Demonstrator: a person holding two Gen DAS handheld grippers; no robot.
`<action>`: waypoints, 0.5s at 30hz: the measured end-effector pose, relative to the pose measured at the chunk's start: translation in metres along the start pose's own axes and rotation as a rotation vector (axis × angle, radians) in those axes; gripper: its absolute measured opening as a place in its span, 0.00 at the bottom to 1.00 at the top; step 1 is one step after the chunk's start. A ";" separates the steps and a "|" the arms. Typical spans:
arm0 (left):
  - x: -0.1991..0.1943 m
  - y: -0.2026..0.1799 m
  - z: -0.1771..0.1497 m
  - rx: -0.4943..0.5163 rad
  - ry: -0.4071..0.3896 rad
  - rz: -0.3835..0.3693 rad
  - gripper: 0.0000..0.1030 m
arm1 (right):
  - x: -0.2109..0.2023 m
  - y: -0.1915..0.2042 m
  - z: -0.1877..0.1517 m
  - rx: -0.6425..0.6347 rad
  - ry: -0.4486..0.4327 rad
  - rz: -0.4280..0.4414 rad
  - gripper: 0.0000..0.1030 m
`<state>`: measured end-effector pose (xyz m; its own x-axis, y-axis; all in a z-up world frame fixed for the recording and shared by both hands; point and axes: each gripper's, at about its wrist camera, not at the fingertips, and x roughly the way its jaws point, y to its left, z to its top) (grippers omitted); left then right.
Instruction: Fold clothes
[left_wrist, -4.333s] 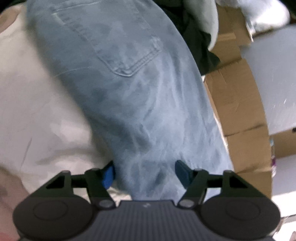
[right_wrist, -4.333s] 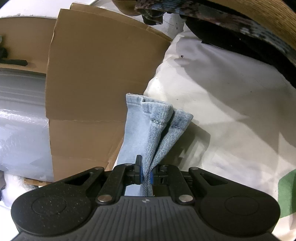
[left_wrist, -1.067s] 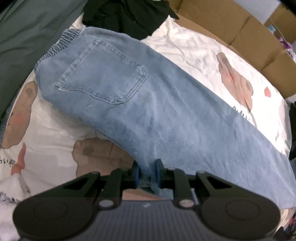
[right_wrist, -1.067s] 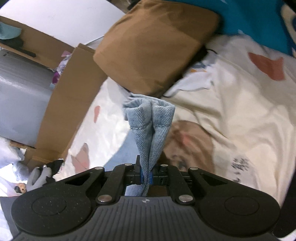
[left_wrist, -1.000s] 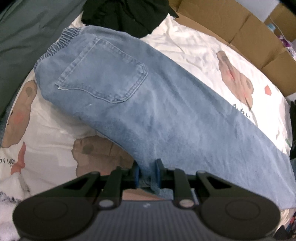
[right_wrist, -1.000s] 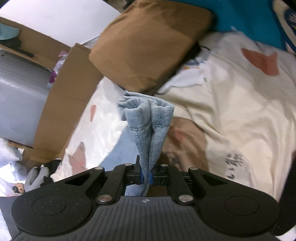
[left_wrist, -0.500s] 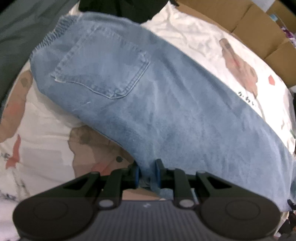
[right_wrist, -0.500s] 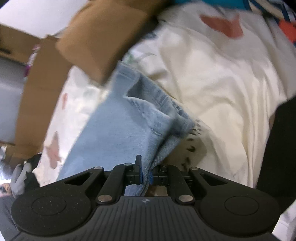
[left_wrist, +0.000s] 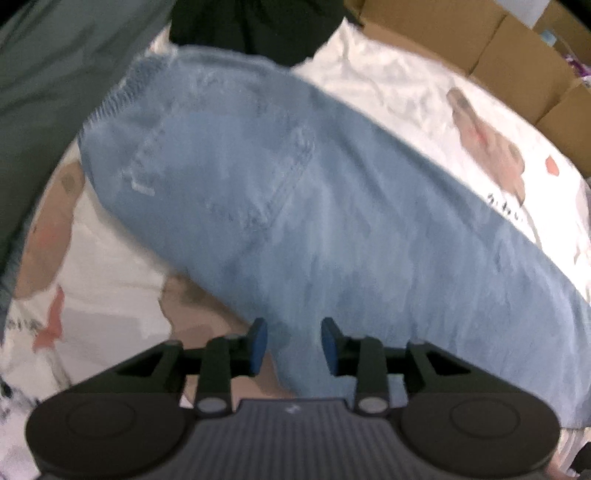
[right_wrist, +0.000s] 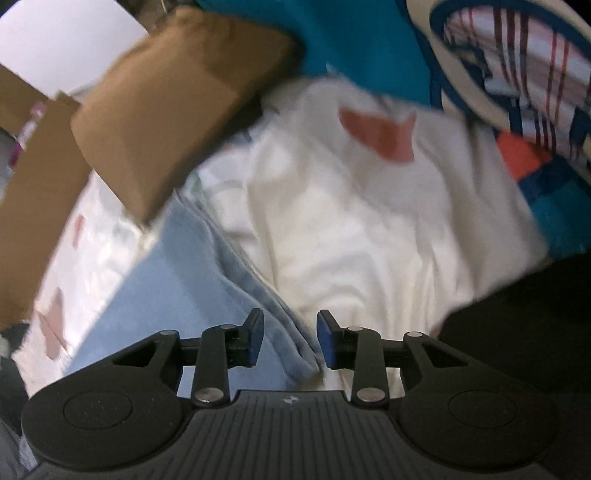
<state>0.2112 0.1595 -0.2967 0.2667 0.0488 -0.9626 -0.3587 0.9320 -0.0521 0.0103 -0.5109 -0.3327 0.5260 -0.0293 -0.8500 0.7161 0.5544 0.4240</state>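
Jeans, soft faded denim, stitched pocket, rumpled cream sheet

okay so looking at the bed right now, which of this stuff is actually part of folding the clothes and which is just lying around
Part of the job:
- light blue jeans, laid flat on the printed sheet
- left gripper, open
- right gripper, open

Lying about:
- brown pillow
- black garment
- cardboard boxes
- teal fabric
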 end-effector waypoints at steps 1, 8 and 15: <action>-0.004 -0.001 0.003 0.009 -0.014 0.000 0.34 | -0.002 0.003 0.003 -0.017 -0.012 0.007 0.33; 0.000 -0.017 0.028 0.049 -0.058 0.013 0.35 | 0.014 0.047 0.021 -0.238 -0.037 0.009 0.33; 0.035 -0.035 0.060 0.093 -0.079 0.045 0.35 | 0.047 0.089 0.029 -0.423 -0.017 -0.034 0.33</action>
<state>0.2867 0.1505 -0.3129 0.3235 0.1158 -0.9391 -0.2886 0.9573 0.0186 0.1122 -0.4876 -0.3259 0.5150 -0.0655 -0.8547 0.4840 0.8451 0.2269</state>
